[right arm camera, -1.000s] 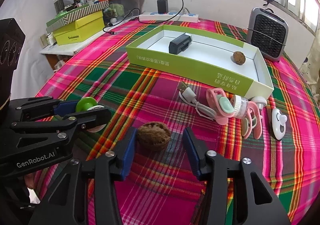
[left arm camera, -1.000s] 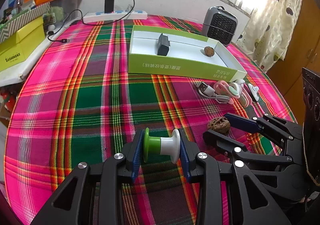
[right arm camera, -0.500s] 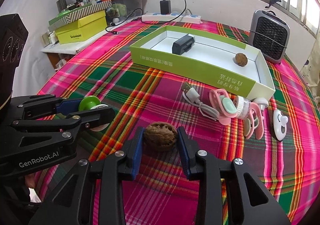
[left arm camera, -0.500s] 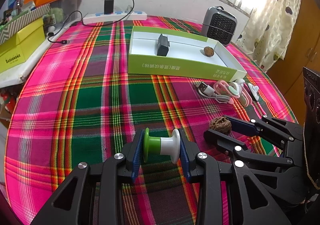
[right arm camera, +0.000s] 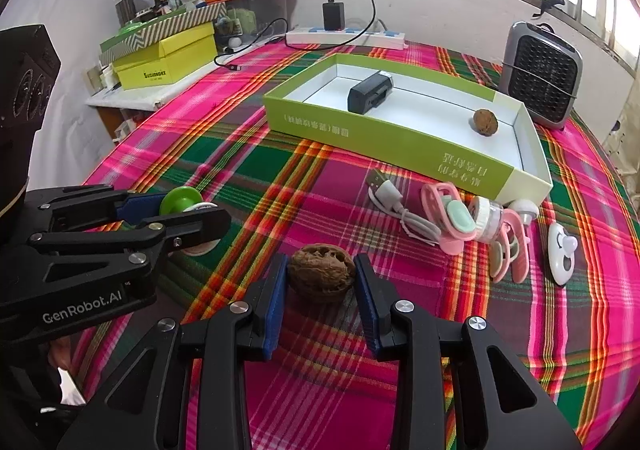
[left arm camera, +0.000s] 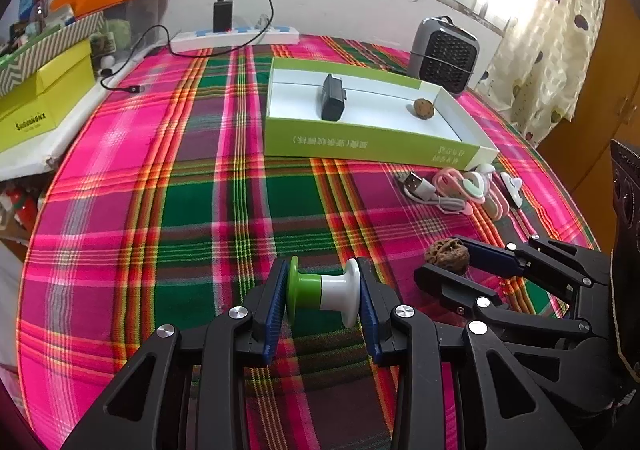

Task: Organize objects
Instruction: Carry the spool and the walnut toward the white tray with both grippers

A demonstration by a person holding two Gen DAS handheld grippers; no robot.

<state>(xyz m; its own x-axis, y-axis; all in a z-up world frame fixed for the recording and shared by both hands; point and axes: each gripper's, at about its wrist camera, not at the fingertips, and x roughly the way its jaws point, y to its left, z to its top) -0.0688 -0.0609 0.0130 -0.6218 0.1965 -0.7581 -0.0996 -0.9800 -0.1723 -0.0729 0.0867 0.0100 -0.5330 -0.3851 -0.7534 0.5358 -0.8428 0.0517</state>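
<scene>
Clamping both pieces low over the plaid cloth, the left gripper (left arm camera: pixel 323 300) pinches the green-and-white spool (left arm camera: pixel 323 296) endwise, the right gripper (right arm camera: pixel 321 280) squeezes the walnut (right arm camera: pixel 321 277), apparently destined for the green box (right arm camera: pixel 392 146) at twelve o'clock.

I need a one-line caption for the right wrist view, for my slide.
Right gripper clamps a walnut on the plaid tablecloth; green box behind holds another walnut and a black charger.
</scene>
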